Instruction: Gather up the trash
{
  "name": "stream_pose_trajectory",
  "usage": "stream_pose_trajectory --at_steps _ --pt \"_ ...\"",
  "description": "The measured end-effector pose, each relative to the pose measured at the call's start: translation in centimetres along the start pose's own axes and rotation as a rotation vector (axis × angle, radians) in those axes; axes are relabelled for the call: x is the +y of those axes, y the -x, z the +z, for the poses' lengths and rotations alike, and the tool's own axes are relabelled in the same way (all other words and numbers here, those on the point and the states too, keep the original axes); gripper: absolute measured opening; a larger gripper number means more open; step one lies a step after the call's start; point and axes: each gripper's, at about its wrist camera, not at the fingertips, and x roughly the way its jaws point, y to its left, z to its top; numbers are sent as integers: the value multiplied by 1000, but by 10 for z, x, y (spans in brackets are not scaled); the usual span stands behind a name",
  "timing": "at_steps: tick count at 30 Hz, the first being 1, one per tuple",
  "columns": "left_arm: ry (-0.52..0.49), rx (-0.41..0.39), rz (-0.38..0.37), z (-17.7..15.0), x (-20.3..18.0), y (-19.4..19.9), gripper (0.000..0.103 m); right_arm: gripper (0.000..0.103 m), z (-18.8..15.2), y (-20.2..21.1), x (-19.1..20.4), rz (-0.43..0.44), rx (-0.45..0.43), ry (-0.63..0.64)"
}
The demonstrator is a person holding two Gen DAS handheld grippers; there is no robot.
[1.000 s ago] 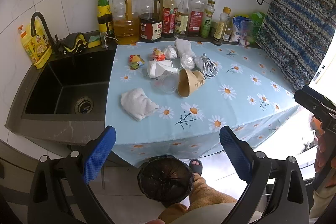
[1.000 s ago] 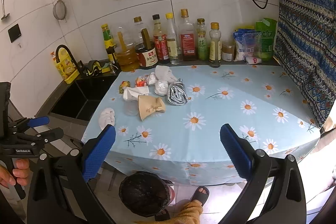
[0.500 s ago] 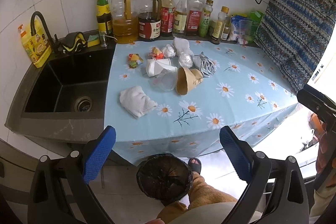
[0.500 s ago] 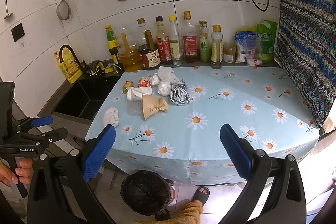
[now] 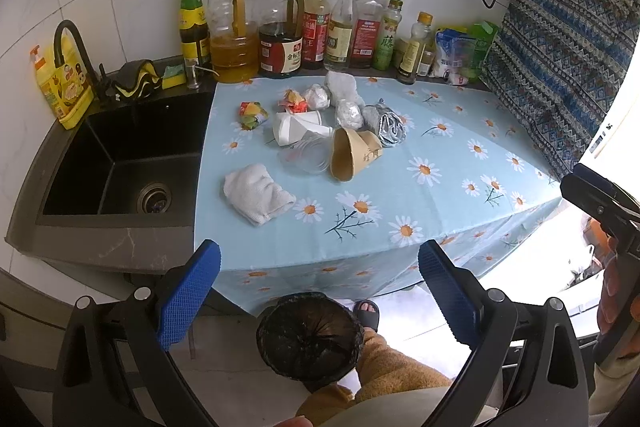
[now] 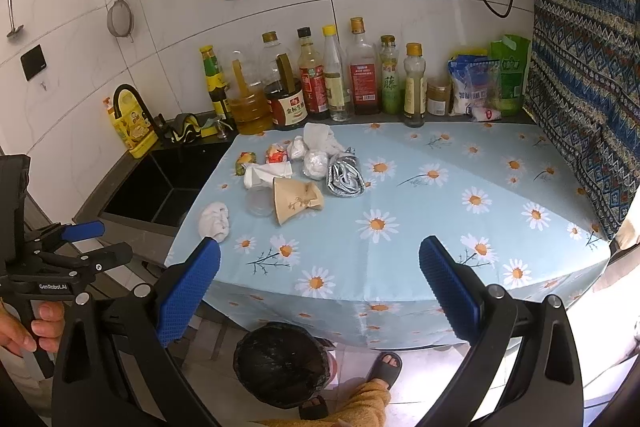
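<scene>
Glossy crumpled foil [image 5: 386, 125], matt paper cup [image 5: 352, 154], soft white cloth [image 5: 258, 193], printed tablecloth [image 5: 440, 187].

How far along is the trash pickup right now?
Nothing looks done: the bin on the floor shows only its black liner. Nothing is in hand; left gripper and right gripper are open and empty. Left: the paper cup, foil wad, wrappers and the other scraps on the table.

Left gripper [image 5: 319, 291] fills the lower frame, jaws spread wide, holding nothing. Right gripper [image 6: 319, 287] likewise, lower frame, jaws wide apart, empty.
</scene>
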Motion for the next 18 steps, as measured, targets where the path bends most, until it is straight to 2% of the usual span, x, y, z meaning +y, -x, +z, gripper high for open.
stream_pose_trajectory --at_steps 10,18 --pt "16 3 0 10 8 -12 96 99 8 -12 -8 4 1 -16" --pt "45 33 11 17 15 -30 96 99 19 -38 -16 13 32 -10"
